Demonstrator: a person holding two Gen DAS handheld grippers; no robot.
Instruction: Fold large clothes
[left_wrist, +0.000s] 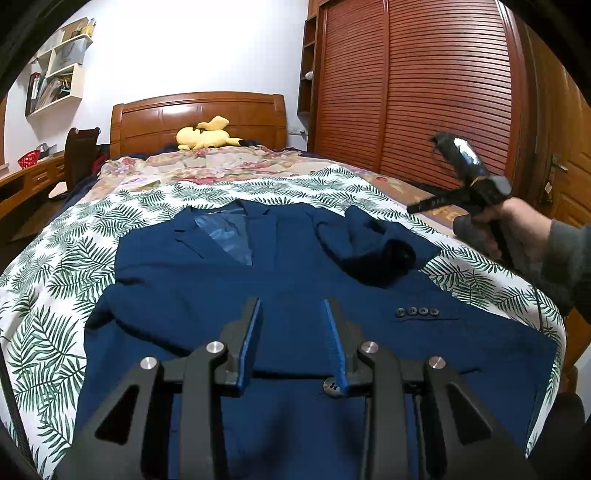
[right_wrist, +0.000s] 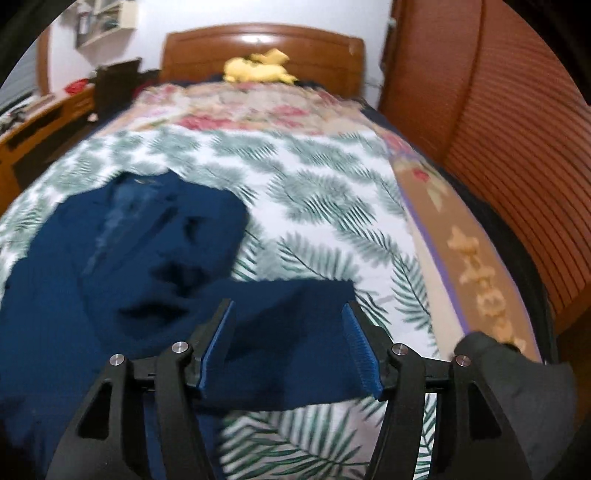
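Note:
A navy blue suit jacket lies face up on the leaf-print sheet, collar toward the headboard. Its right sleeve with several cuff buttons lies across the body, bunched near the shoulder. My left gripper is open and empty, hovering over the jacket's front. My right gripper is open above the sleeve; the cloth shows between the fingers, and I cannot tell if it touches them. The jacket shows blurred in the right wrist view. In the left wrist view the right gripper is held in a hand over the bed's right side.
A yellow plush toy lies by the wooden headboard. A floral quilt covers the far bed. A slatted wardrobe stands to the right. A desk and chair stand to the left.

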